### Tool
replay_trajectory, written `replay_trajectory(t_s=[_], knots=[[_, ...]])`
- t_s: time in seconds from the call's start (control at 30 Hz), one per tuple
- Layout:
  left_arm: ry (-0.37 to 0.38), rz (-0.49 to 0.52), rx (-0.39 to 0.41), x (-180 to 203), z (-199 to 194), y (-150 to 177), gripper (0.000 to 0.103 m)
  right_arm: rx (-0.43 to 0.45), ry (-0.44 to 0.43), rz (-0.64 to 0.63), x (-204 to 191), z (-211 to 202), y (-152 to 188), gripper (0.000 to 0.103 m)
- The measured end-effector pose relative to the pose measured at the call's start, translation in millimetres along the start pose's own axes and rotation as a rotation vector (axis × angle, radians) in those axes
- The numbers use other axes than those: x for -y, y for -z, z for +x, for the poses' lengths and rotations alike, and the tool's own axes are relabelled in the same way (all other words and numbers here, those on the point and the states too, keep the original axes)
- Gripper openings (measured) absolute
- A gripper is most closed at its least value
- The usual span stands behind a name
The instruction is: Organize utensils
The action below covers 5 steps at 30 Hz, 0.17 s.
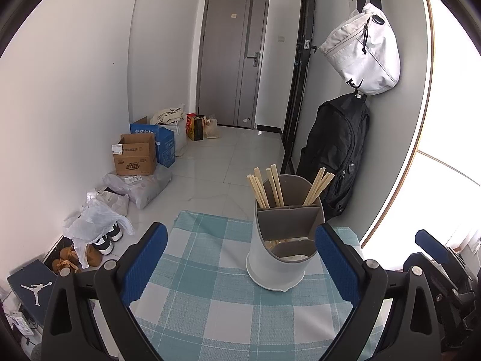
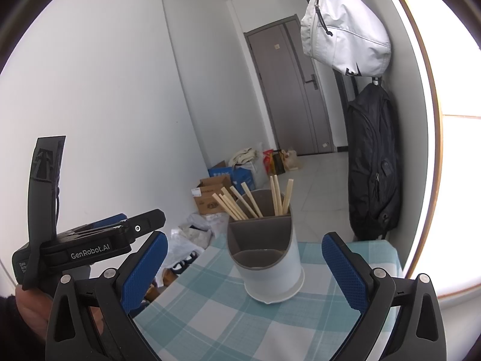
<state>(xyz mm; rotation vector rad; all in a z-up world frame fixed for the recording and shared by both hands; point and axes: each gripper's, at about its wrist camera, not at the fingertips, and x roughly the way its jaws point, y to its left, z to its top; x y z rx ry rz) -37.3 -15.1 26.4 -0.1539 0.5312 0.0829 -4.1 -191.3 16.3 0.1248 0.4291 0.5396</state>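
- Along the left wall the floor is cluttered: a brown cardboard box (image 1: 135, 158), a blue printed carton (image 1: 163, 144) behind it, crumpled white plastic bags (image 1: 96, 219) and some shoes.
- The left gripper (image 1: 240, 266), black-framed with blue textured pads, hovers low over the teal-and-white checked tablecloth (image 1: 210, 285). Its jaws stand wide apart, hold nothing and touch nothing.
- Between those jaws, a little toward the right pad, stands the white cylindrical plastic utensil holder with grey inner dividers (image 1: 279, 258), upright on the cloth near the table's far edge.
- Pale wooden chopsticks (image 1: 272, 185) lean in its tall rear compartments, in loose bunches fanning left and right; the low front compartment looks empty as far as I can tell.
- The chopsticks look light, stiff and thin, apt to roll or splay. I would pinch one across the upper shaft, clear of the rim. The holder seems light enough to tip if nudged hard.
- From the other camera, the right gripper (image 2: 245, 270) is likewise spread wide and empty, the holder framed between its blue pads without contact.
- No loose utensil shows on the cloth, so the sorting appears to be at its start or nearly finished; I cannot tell which.
- On the right wall hang a white fabric bag (image 1: 363, 51) and, below it, a black backpack (image 1: 333, 153).
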Motion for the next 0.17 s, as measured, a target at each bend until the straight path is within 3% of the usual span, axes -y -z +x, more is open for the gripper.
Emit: replay_trajectory(t_s=[0.17], knots=[[0.023,0.003,0.001,-0.8,1.8,0.4,0.096,-0.007,0.002,0.005,0.8,2.3,1.5,0.103]])
